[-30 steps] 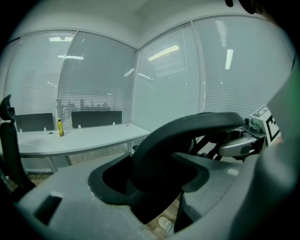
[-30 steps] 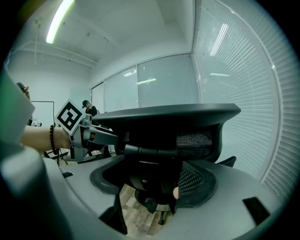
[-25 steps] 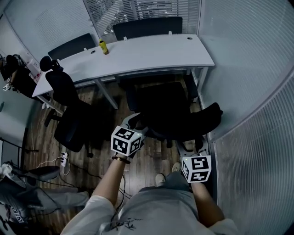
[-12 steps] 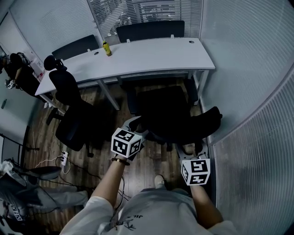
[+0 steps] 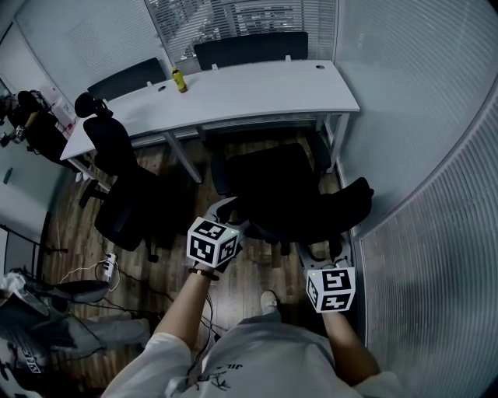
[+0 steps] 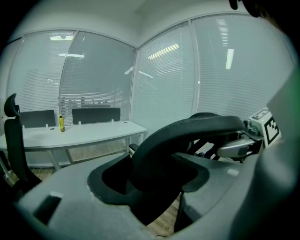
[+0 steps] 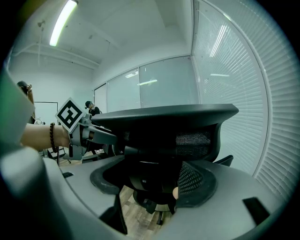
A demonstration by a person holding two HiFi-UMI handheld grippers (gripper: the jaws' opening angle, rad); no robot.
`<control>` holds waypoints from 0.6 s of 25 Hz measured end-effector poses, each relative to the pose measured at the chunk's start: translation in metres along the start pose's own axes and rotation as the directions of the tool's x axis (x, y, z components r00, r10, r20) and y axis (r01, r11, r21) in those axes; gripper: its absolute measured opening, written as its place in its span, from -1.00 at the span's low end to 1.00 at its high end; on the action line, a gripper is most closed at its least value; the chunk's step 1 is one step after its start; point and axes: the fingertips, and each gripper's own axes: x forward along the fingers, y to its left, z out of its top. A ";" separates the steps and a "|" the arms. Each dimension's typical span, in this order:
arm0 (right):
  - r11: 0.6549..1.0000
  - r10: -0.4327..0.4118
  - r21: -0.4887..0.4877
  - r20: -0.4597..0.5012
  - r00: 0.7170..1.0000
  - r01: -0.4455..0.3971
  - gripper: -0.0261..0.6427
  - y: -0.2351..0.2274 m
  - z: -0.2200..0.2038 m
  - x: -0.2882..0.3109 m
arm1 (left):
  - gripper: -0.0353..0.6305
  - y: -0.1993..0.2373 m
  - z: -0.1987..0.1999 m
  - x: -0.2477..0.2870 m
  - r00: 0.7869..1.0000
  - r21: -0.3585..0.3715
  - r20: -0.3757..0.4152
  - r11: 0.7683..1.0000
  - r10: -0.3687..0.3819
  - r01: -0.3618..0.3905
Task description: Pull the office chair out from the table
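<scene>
Since the earlier frame, both grippers and the chair back they carry have shifted slightly toward the person, away from the table.

The white table (image 5: pixel 257 85) stands well ahead of both sets of fingers, against the blind-covered glass wall (image 5: pixel 249 23). The office chair (image 5: pixel 272 186) stands between the fingers and the table. Its seat lies just in front of the table's near edge, and its backrest is the part nearest the fingertips.

A second office chair (image 5: pixel 117 179) stands well to the left of the left fingers, beside the table's left end.

The left gripper (image 5: pixel 232 211) is clenched on the left part of the backrest's top rim. In the left gripper view the curved black rim passes straight through the gap between the grey fingers (image 6: pixel 70 197) and fills it.

The right gripper (image 5: pixel 323 253) is clenched on the right part of the same backrest. In the right gripper view the mesh back sits between the fingers (image 7: pixel 225 206), with the top rim spanning above them. Each gripper sees the other's marker cube across the backrest.

A yellow bottle (image 5: pixel 179 80) stands upright on the table, far beyond the left fingertips and to their left.
</scene>
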 end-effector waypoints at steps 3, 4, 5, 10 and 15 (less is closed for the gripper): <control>1.000 -0.002 0.001 -0.002 1.000 0.002 -0.11 0.004 0.000 -0.009 | -0.09 -0.006 -0.002 -0.007 1.000 -0.005 0.003 1.000 -0.001 0.001; 1.000 -0.001 0.000 -0.002 1.000 0.001 -0.11 0.006 -0.002 -0.012 | -0.09 -0.008 -0.004 -0.010 1.000 -0.006 0.003 1.000 -0.002 0.002; 1.000 0.001 0.000 -0.001 1.000 -0.001 -0.11 0.008 -0.005 -0.016 | -0.09 -0.011 -0.007 -0.013 1.000 -0.005 0.002 1.000 -0.002 0.002; 1.000 0.008 -0.006 -0.002 1.000 -0.008 -0.11 0.018 -0.013 -0.039 | -0.09 -0.028 -0.017 -0.032 1.000 0.000 -0.002 1.000 -0.001 0.001; 1.000 0.008 -0.007 -0.005 1.000 -0.008 -0.11 0.028 -0.019 -0.064 | -0.09 -0.046 -0.025 -0.052 1.000 -0.003 -0.003 1.000 0.004 -0.004</control>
